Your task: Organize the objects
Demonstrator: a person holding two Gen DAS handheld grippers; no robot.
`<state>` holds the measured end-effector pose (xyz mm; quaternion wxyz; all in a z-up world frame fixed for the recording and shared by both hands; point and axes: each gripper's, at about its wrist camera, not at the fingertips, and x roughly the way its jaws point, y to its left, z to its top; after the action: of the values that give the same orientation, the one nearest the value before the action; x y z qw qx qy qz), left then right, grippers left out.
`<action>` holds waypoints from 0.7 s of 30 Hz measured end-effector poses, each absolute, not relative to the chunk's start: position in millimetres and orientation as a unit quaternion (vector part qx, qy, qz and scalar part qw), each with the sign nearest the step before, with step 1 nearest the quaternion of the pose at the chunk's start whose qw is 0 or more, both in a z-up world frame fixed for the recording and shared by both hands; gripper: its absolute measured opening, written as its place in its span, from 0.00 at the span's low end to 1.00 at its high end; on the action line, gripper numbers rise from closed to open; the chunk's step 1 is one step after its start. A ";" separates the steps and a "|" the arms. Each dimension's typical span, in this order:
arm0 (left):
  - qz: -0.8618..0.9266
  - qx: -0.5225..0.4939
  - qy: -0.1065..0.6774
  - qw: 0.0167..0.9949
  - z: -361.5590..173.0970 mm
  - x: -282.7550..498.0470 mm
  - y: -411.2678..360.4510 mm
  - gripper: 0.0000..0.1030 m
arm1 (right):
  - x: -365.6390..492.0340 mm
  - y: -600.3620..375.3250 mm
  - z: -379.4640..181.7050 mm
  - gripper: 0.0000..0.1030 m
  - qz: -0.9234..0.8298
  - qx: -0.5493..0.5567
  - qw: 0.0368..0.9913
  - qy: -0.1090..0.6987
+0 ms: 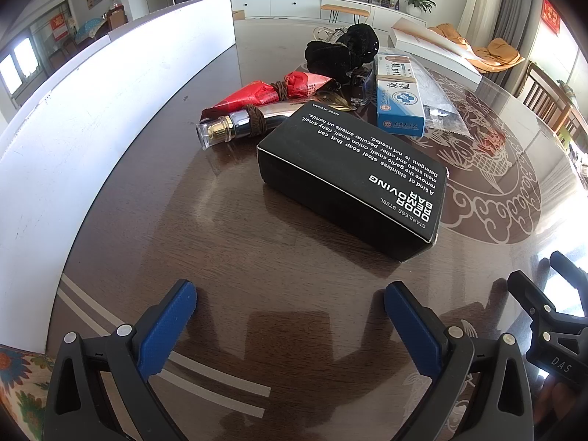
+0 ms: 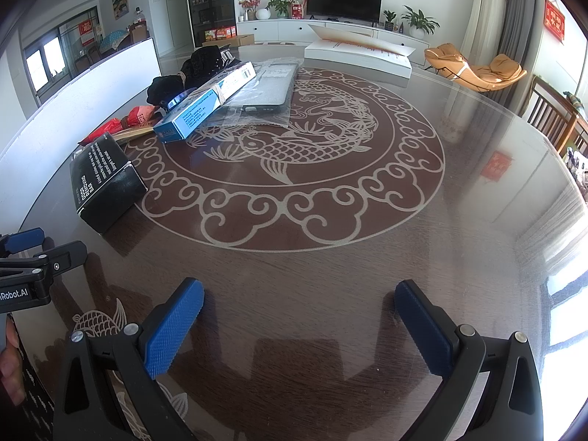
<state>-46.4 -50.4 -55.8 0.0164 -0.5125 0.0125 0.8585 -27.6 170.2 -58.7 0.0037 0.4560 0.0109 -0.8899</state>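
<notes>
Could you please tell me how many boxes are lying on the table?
3: a black box nearest the left gripper, a blue box behind it, and a white box at the far edge. Others may be hidden.

- The black box (image 1: 352, 180) reads "STAINLESS STEEL ODOR REMOVING BAR" and "MADE IN CHINA", above a blurb on removing smells from hands.
- The right gripper (image 1: 551, 334) body shows "DAS".
- The left gripper (image 2: 22, 268) body shows "Robot.AI".

I see glossy glass-topped wood table (image 2: 330, 275) | matt black cardboard box (image 1: 352, 180) on it | knurled blue plastic pads (image 2: 172, 330)
</notes>
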 end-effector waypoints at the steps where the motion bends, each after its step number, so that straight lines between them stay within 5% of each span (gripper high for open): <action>1: 0.858 -0.512 0.013 0.016 -55.8 -46.4 -50.6 1.00 | -27.6 170.1 -58.7 1.00 -0.890 0.456 0.004 0.011; 5: 0.859 -0.512 0.006 0.018 -55.3 -46.1 -52.2 1.00 | -27.6 170.1 -58.7 1.00 -0.890 0.456 0.004 0.011; 14: 0.867 -0.477 -0.144 -0.008 -44.4 -35.6 -106.9 1.00 | -28.3 170.2 -58.8 1.00 -0.889 0.457 0.006 0.011; 21: 0.872 -0.446 -0.199 0.004 -37.5 -27.4 -122.5 1.00 | -60.0 123.5 -15.0 0.95 -0.884 0.432 0.171 0.054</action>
<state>-27.4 -122.5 -37.5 0.0042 -0.4464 -0.1993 0.8724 -60.0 123.5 -15.0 0.1706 0.4319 0.0541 -0.8840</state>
